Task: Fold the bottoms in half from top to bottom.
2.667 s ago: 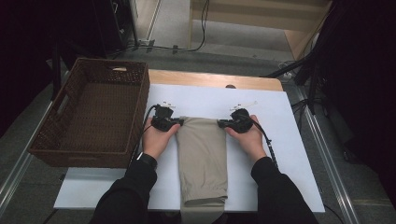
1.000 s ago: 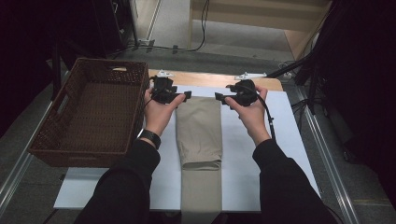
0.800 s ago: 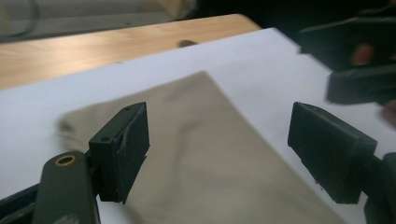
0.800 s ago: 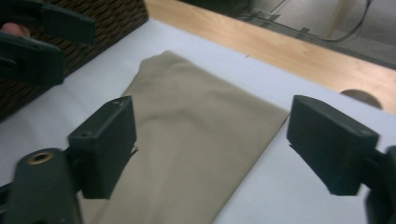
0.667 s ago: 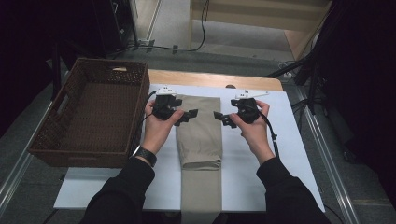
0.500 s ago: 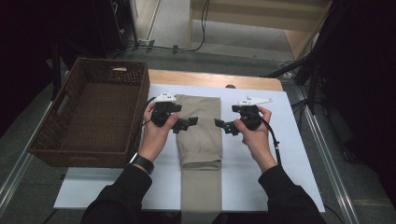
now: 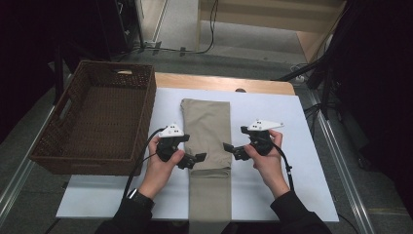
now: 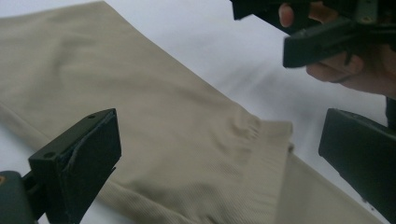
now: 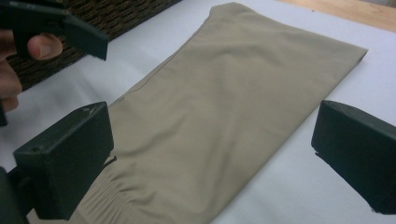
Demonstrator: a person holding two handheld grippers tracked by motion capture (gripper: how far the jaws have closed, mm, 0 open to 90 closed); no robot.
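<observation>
Left tool [image 7: 195,159]: jaws just opened wide, nothing held | right tool [image 7: 233,150]: likewise | folded trousers [image 7: 207,131]: flat on surface [image 7: 272,112], seemingly untouched.

A dark brown woven wicker basket [image 7: 97,117], rectangular with a handle cut-out in its far wall, sits along the left edge of the table, its right wall just over the left edge of a white rectangular sheet [image 7: 292,126] that covers most of the tabletop. A strip of bare light wooden tabletop [image 7: 219,82] shows along the far edge. Black cables [image 7: 212,29] trail across the grey floor beyond
</observation>
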